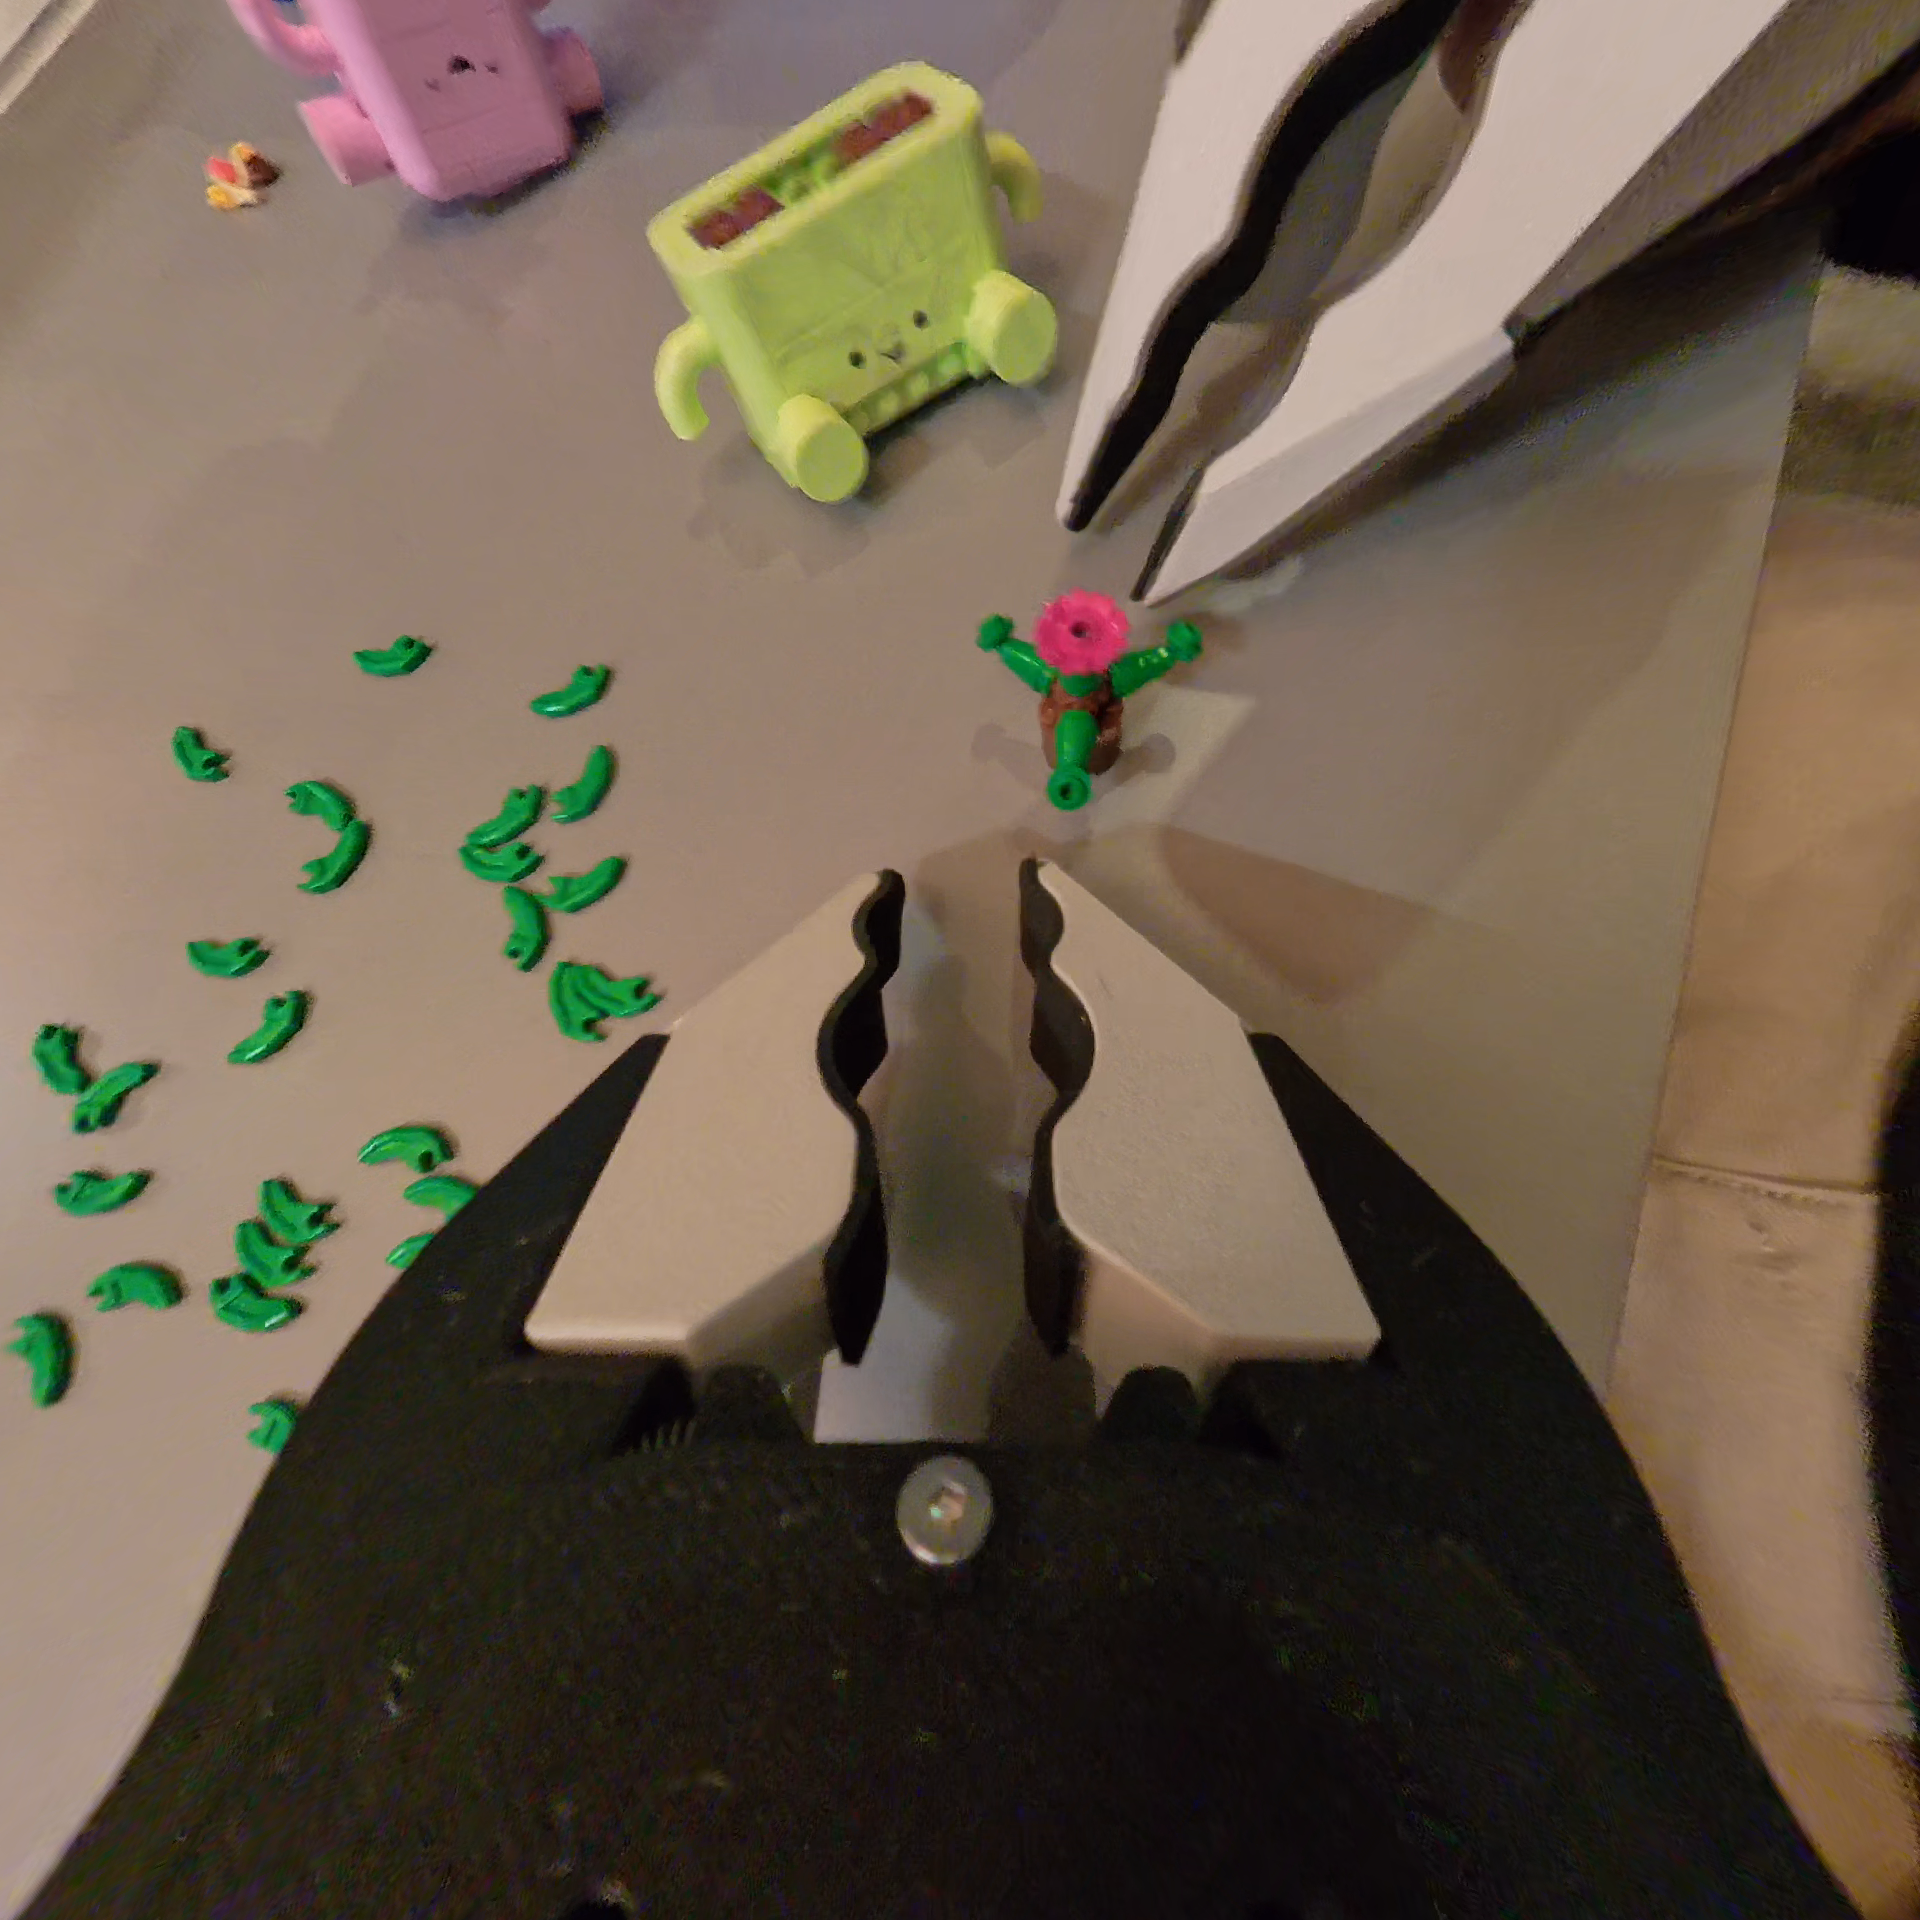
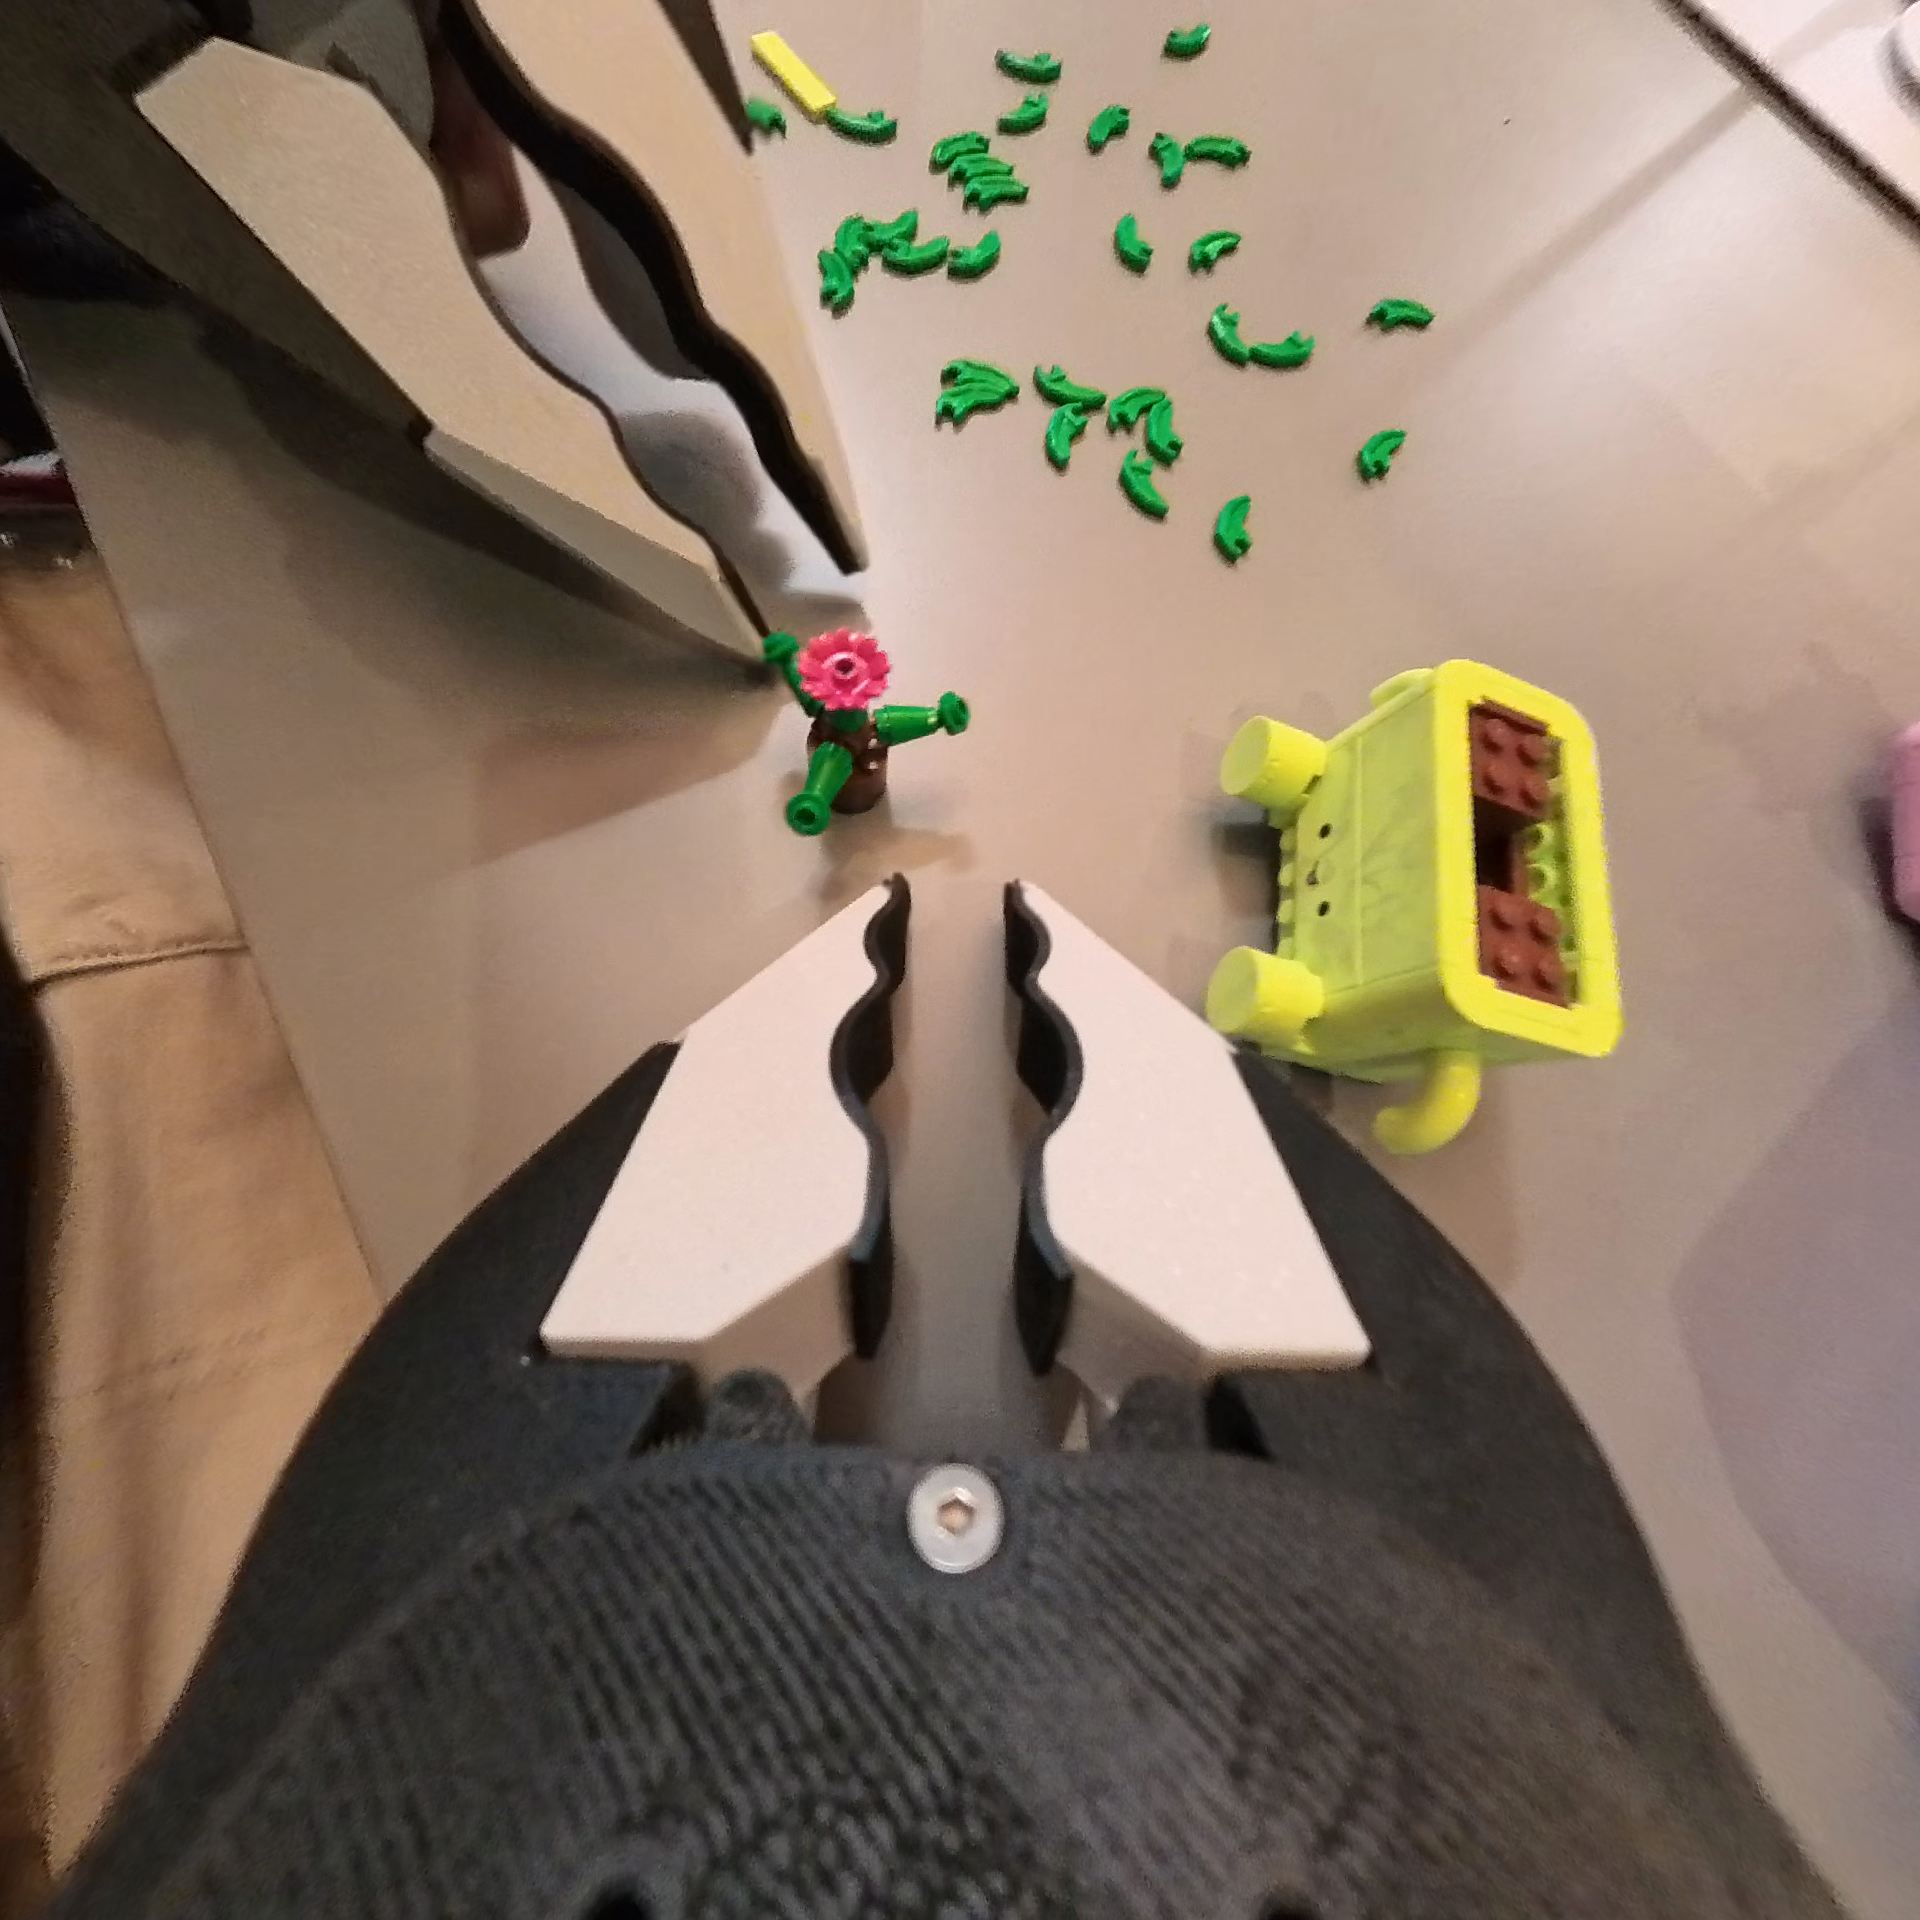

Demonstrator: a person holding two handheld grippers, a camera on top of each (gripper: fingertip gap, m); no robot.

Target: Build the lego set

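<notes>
Your small flower stem (image 1: pixel 1081 707) stands built near the worktop (image 1: pixel 520 520) edge; many green leaves (image 1: pixel 520 862) wait loose. Both your left gripper (image 1: pixel 961 883) and right gripper (image 2: pixel 956 894) are parted and hold nothing.

No writing, label, brand mark, number or sign can be read in either view. The only marking of any kind is a small face of dots moulded into the front of the lime-green pot (image 1: pixel 847 301), and that carries no letters or digits.
</notes>
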